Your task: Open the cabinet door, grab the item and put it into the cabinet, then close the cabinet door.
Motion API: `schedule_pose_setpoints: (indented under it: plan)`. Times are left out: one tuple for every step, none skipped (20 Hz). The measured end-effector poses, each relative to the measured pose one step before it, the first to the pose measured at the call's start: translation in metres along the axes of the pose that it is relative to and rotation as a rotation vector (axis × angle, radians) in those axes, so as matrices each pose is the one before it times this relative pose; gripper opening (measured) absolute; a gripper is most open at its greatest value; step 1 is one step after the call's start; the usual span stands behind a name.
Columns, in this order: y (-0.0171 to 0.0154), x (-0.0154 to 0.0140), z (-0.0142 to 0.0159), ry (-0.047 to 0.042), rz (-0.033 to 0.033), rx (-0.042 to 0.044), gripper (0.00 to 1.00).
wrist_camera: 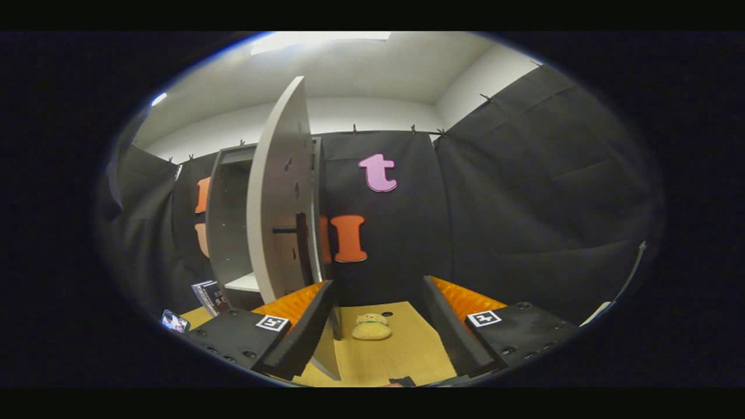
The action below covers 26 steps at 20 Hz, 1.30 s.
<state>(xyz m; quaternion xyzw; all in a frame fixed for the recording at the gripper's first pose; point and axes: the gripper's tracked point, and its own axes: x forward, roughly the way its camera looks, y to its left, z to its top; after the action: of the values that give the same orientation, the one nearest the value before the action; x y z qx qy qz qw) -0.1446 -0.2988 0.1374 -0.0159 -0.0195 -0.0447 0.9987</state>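
A grey cabinet (230, 221) stands at the left on the wooden table (407, 355), with a white shelf inside. Its door (279, 198) is swung open towards me, edge-on, with a dark bar handle (294, 233) on its face. My gripper (378, 326) is open, nothing between its fingers; the door's lower edge passes just beside the left finger (302, 331). A small yellowish plush toy (371, 327) lies on the table just ahead, between the two fingers.
A book (210, 295) leans beside the cabinet at the left, and a small phone-like object (174, 321) lies near it. Black cloth walls close the booth behind and to the right.
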Motion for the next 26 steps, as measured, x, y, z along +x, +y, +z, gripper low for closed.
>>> schedule_pose_setpoints:
  plan:
    - [0.00169, 0.0047, -0.00296, 0.00524, 0.00861, 0.02448, 0.96]
    - [0.00239, 0.00467, -0.00285, 0.00485, 0.01249, 0.0216, 0.96]
    - [0.00142, 0.00487, -0.00271, 0.00546, 0.00995, 0.01376, 0.96]
    - [0.00148, 0.00429, -0.00236, 0.00428, 0.00784, 0.00368, 0.96]
    - [0.00242, 0.00323, -0.00271, 0.00242, 0.0082, -0.00251, 0.96]
    - [0.00396, 0.00213, -0.00015, 0.00125, 0.01151, -0.00529, 0.96]
    - [0.00654, 0.00125, -0.00049, 0.00173, 0.01486, -0.00591, 0.96]
    - [0.00091, 0.00097, -0.00007, 0.00058, -0.01082, -0.01655, 0.96]
    - [-0.0027, 0.00281, 0.00071, -0.00183, -0.01067, -0.01881, 0.96]
    - [0.00022, -0.00017, 0.00097, -0.00088, -0.00614, -0.01202, 0.97]
    - [0.00181, -0.00062, 0.00127, 0.00121, -0.00611, -0.01041, 0.97]
    - [0.00175, 0.00004, 0.00051, 0.00016, -0.00618, -0.01064, 0.97]
    - [0.00168, -0.0009, 0.00067, -0.00138, -0.00892, -0.01055, 0.97]
    - [0.002, -0.00138, 0.00002, -0.00251, -0.01, -0.01264, 0.97]
    - [0.00212, -0.00165, 0.00045, -0.00323, -0.01281, -0.01638, 0.97]
    - [0.00213, -0.00115, 0.00149, -0.00352, -0.01497, -0.01585, 0.97]
    - [0.00167, -0.00105, 0.0003, -0.00172, -0.01998, -0.01584, 0.96]
    - [0.00163, -0.00143, 0.00038, -0.00098, -0.01752, -0.00987, 0.96]
    - [0.00199, -0.0025, 0.00177, 0.00052, -0.02219, -0.0081, 0.96]
    - [0.00182, -0.00079, 0.0001, 0.0005, -0.0195, -0.00468, 0.96]
    - [0.00352, -0.00141, 0.0, -0.00031, -0.01817, -0.00431, 0.96]
    - [0.00342, -0.00152, -0.00033, -0.00077, -0.01595, -0.00569, 0.96]
    - [0.00424, -0.00269, 0.0, -0.00218, -0.01207, -0.00697, 0.96]
    - [0.00534, -0.00237, 0.00053, -0.00155, -0.00891, -0.00658, 0.96]
    - [0.00491, -0.00225, 0.00075, -0.0015, -0.00742, -0.0045, 0.96]
    - [0.00478, -0.0019, -0.00044, 0.00042, -0.00884, -0.00311, 0.95]
